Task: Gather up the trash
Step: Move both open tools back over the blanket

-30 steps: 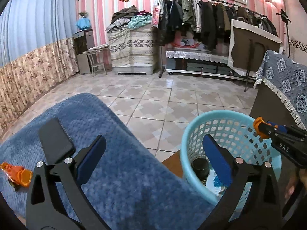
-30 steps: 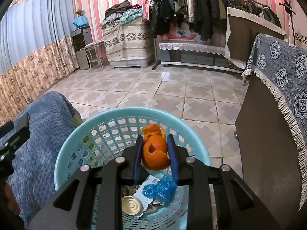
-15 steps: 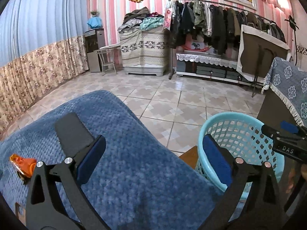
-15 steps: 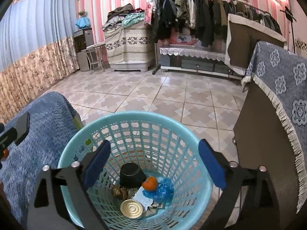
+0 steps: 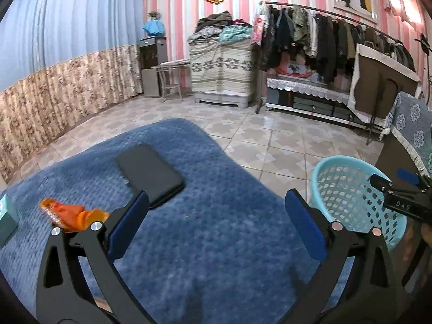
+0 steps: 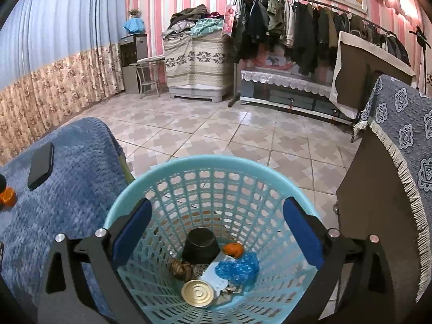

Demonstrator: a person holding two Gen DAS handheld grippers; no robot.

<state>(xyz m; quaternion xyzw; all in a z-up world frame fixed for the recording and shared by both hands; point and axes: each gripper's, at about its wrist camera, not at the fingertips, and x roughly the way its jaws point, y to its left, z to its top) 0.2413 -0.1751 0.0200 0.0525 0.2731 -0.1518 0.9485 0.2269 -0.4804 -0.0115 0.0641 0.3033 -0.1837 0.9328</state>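
Note:
My right gripper (image 6: 216, 232) hangs open over the light blue basket (image 6: 189, 164), nothing between its fingers. At the basket's bottom lie the orange peel (image 6: 233, 249), a black cup (image 6: 200, 245), a blue wrapper (image 6: 237, 267), a round tin lid (image 6: 197, 293) and a brown scrap (image 6: 180, 268). My left gripper (image 5: 216, 226) is open above the blue blanket (image 5: 216, 243). An orange wrapper (image 5: 71, 213) lies on the blanket just left of the left finger. The same basket (image 5: 348, 197) shows at the right in the left wrist view, with the right gripper's tip (image 5: 399, 197) over it.
A black phone (image 5: 149, 174) lies on the blanket beyond the left gripper, and a teal box (image 5: 6, 220) sits at the far left edge. A dark cabinet (image 6: 378, 216) with a fringed blue cloth stands right of the basket. Tiled floor (image 6: 216, 135) stretches to a clothes rack.
The right gripper opened and the orange peel fell into the basket. The left gripper swung left over the blanket, bringing the orange wrapper and phone closer to it.

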